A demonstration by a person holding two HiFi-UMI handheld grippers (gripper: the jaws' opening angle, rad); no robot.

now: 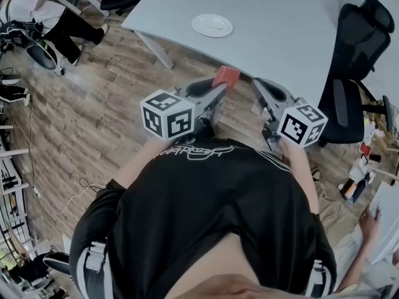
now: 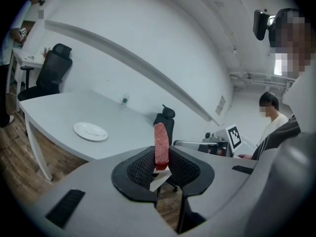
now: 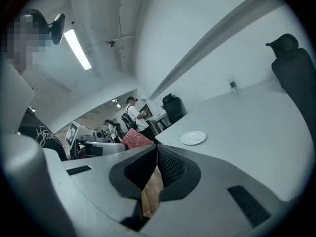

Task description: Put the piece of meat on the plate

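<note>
In the head view, the person [image 1: 206, 210] in a black shirt held both tools out over the brown wooden floor [image 1: 93, 104], just before the edge of the pale grey table [image 1: 280, 23]. The grey left gripper [image 1: 221, 90] was clenched on a red, flat piece of meat [image 1: 226, 76], which was in the air near the table edge and well apart from the round white plate [image 1: 212, 25]. The plate lay on the table top. The grey right gripper [image 1: 257, 83] was beside the left one, a little apart from it. A black office chair [image 1: 361, 48] stood at the right side of the table.

In the left gripper view, the piece of meat [image 2: 161, 142] stood upright on its edge, pressed between the two black ribbed pads of the left gripper [image 2: 161, 158]. The plate [image 2: 90, 131] was further away to the left on the table [image 2: 59, 112], and a small bottle [image 2: 125, 99] stood at the far edge.

In the right gripper view, the jaws of the right gripper [image 3: 156, 150] were closed tip to tip with nothing between them. The piece of meat [image 3: 136, 138] was visible to the left, and the plate [image 3: 193, 138] was ahead on the table [image 3: 247, 127].
</note>
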